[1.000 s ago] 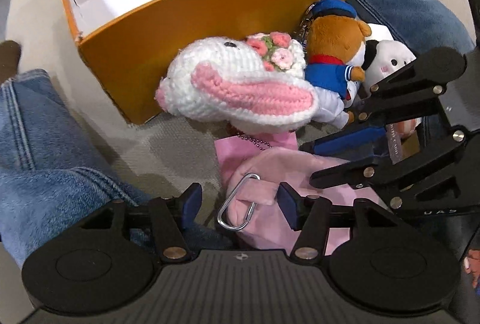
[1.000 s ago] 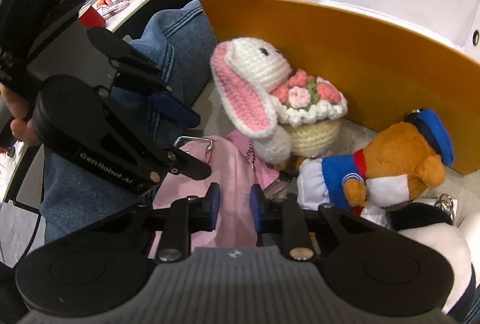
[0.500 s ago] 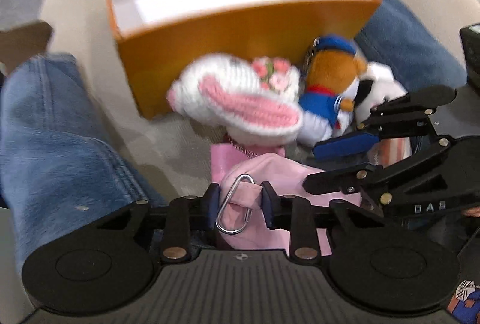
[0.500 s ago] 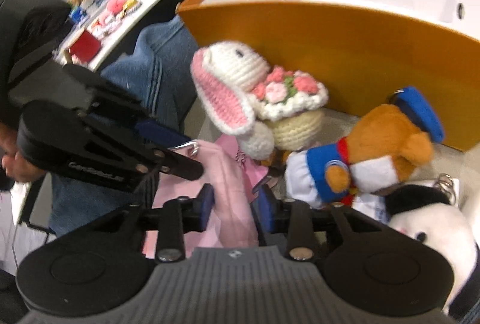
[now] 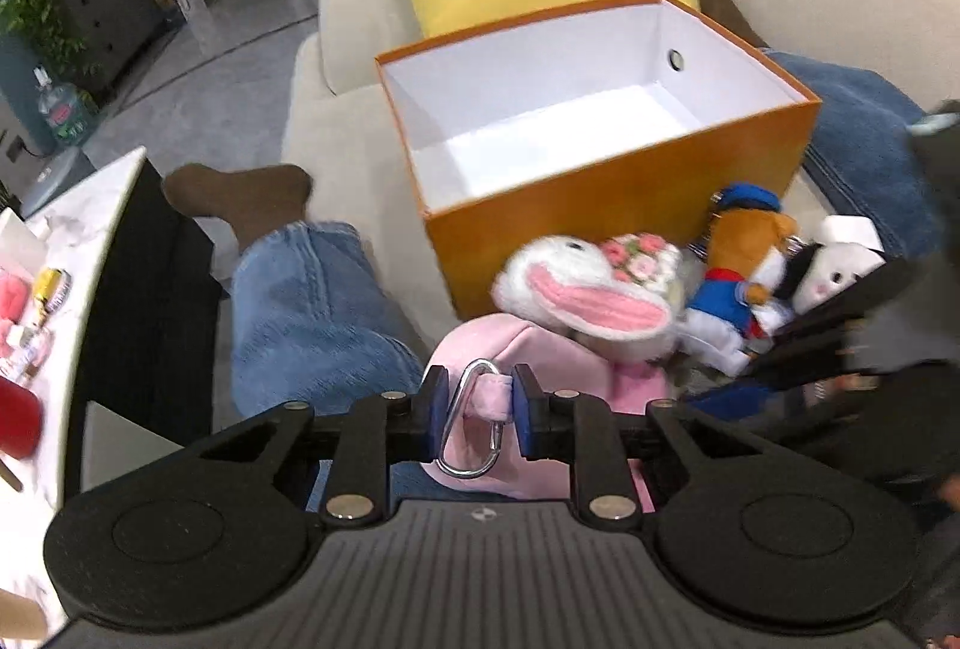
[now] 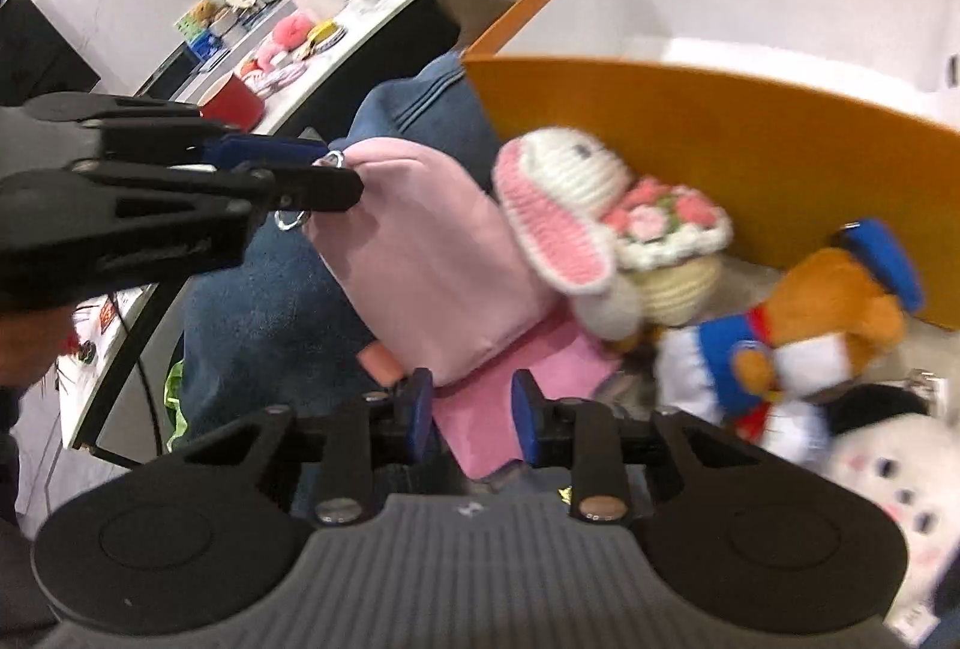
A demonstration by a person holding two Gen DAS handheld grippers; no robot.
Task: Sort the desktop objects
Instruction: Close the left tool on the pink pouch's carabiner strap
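Where it gaped a second ago, the left tool point(image 5: 475, 409) now grips the pink pouch point(image 5: 528, 367), lifted; the right tool point(image 6: 471, 421) stands open.

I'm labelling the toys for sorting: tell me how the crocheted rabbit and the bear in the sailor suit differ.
Material: the crocheted rabbit is knitted yarn; the sailor bear is smooth plush.
Colour: the rabbit is white with pink ear linings; the bear is brown, dressed in blue and white with a blue cap.
Extras: the rabbit carries a bunch of pink yarn flowers; the bear has none.
Both lie outside the orange box, against its front wall, held by neither tongs.
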